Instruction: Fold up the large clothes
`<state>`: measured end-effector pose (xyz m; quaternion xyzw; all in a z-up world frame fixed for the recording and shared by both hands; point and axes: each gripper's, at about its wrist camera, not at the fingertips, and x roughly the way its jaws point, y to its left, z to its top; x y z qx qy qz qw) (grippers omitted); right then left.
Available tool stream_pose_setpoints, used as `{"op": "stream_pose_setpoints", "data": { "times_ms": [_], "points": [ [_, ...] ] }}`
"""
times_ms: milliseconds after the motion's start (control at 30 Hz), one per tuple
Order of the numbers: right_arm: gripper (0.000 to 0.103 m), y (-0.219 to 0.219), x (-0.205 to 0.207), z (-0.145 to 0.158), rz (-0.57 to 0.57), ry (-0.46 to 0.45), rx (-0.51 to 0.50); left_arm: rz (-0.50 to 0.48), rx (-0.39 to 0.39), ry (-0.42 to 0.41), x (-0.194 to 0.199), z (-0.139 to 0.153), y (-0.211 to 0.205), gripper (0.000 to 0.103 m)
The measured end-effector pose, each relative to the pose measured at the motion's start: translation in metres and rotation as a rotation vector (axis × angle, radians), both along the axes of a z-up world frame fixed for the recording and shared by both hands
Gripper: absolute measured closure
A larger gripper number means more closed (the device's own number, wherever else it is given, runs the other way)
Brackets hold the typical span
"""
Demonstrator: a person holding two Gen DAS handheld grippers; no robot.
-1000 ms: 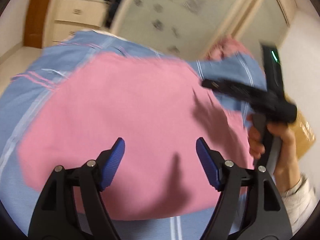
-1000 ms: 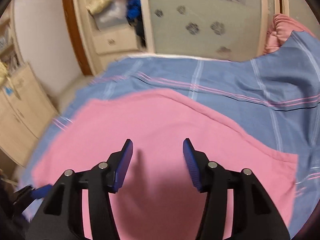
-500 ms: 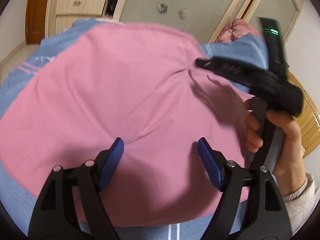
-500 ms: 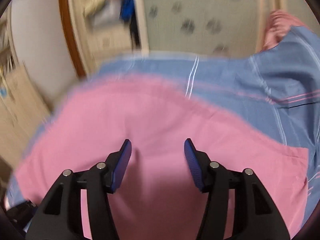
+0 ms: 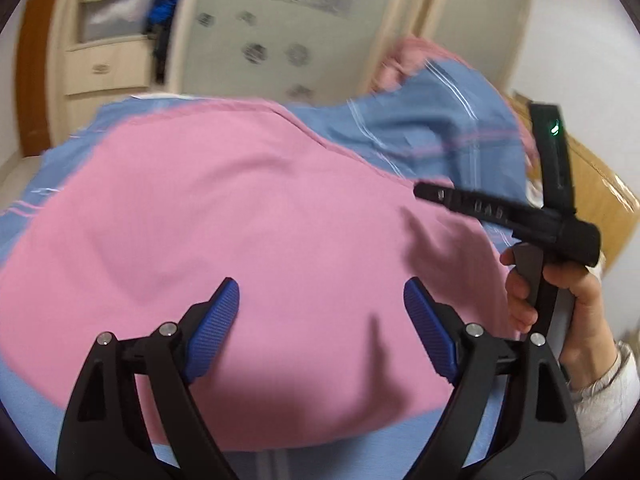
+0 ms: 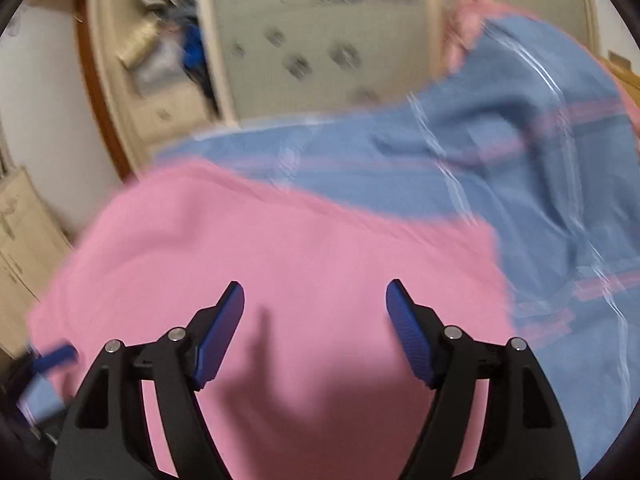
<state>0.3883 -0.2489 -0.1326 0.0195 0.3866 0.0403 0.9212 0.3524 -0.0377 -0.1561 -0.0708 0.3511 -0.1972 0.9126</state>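
A large pink garment (image 5: 256,216) lies spread flat on a blue striped bedspread (image 5: 420,132). My left gripper (image 5: 322,300) hovers over the garment's near part, its jaws opening wide, nothing between the blue pads. In the left wrist view a hand (image 5: 576,300) holds the right gripper's black body at the garment's right edge. In the right wrist view the same pink garment (image 6: 280,248) fills the lower half. My right gripper (image 6: 316,300) hangs above it, jaws opening, with nothing between them. The left gripper's blue fingertip (image 6: 56,356) shows at the lower left.
A bunched blue and pink quilt (image 6: 540,112) rises at the back right. Behind the bed stand a frosted sliding door (image 5: 304,32), a cream wardrobe with drawers (image 5: 100,68) and a wooden cabinet (image 6: 20,248) at left. A cardboard box (image 5: 592,184) sits at right.
Both grippers have opened wider over the pink garment. The right gripper has shifted sideways and lower, so more of the blue bedspread shows on its right; the left view has swung back.
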Motion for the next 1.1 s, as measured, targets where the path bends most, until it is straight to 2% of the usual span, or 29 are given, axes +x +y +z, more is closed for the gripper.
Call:
{"op": "stream_pose_setpoints", "data": {
  "times_ms": [33,67,133,167,200,267,333,400,467,533,567,633,700,733,767,833,900,967,1033,1100],
  "points": [
    [0.029,-0.015,0.002,-0.023,-0.024,0.097,-0.062,0.001,0.048,0.034,0.005,-0.011,-0.013,0.016],
    [0.03,-0.027,-0.002,-0.04,-0.013,0.143,-0.054,0.023,0.116,0.041,0.005,-0.018,-0.024,0.016],
    [0.036,-0.046,-0.024,-0.04,-0.019,0.113,0.046,0.035,0.212,0.036,0.0,-0.028,-0.04,0.015],
    [0.036,-0.052,-0.046,-0.029,-0.009,0.049,0.085,0.04,0.251,0.02,-0.001,-0.029,-0.044,0.014],
    [0.034,-0.052,-0.067,-0.021,0.022,0.001,0.101,0.042,0.261,0.014,-0.002,-0.03,-0.046,0.013],
    [0.031,-0.043,-0.09,-0.032,0.077,0.048,0.041,0.043,0.232,0.027,-0.002,-0.031,-0.046,0.012],
    [0.03,-0.028,-0.106,-0.061,0.137,0.12,-0.08,0.035,0.216,0.042,0.004,-0.032,-0.043,0.012],
    [0.03,-0.017,-0.119,-0.056,0.18,0.092,-0.176,0.033,0.242,0.039,0.003,-0.035,-0.047,0.012],
    [0.03,-0.027,-0.12,-0.033,0.174,0.04,-0.111,0.035,0.266,0.02,-0.004,-0.035,-0.046,0.012],
    [0.03,-0.05,-0.107,-0.007,0.103,-0.027,0.018,0.037,0.257,0.025,-0.005,-0.032,-0.047,0.012],
    [0.03,-0.061,-0.095,0.002,0.057,-0.03,0.069,0.036,0.252,0.027,-0.01,-0.031,-0.046,0.012],
    [0.03,-0.086,-0.058,0.012,-0.011,0.005,0.214,0.033,0.242,0.032,-0.01,-0.032,-0.045,0.012],
    [0.03,-0.095,-0.021,0.01,-0.013,0.082,0.333,0.032,0.229,0.036,-0.011,-0.032,-0.042,0.011],
    [0.03,-0.101,-0.004,0.008,-0.057,0.104,0.336,0.032,0.226,0.037,-0.01,-0.032,-0.042,0.011],
    [0.031,-0.099,0.013,0.005,-0.111,0.115,0.275,0.032,0.223,0.038,-0.01,-0.032,-0.042,0.011],
    [0.044,-0.088,0.045,-0.008,-0.166,0.147,0.115,0.033,0.217,0.04,-0.009,-0.032,-0.042,0.011],
    [0.076,-0.081,0.07,-0.023,-0.183,0.203,0.099,0.034,0.204,0.039,-0.008,-0.032,-0.04,0.01],
    [0.087,-0.087,0.09,-0.027,-0.195,0.191,0.15,0.043,0.167,0.044,-0.006,-0.032,-0.035,0.01],
    [0.09,-0.092,0.098,-0.016,-0.18,0.089,0.211,0.049,0.129,0.054,-0.004,-0.032,-0.03,0.01],
    [0.09,-0.096,0.096,-0.008,-0.203,0.033,0.229,0.05,0.107,0.062,-0.002,-0.033,-0.026,0.01]
  ]
}}
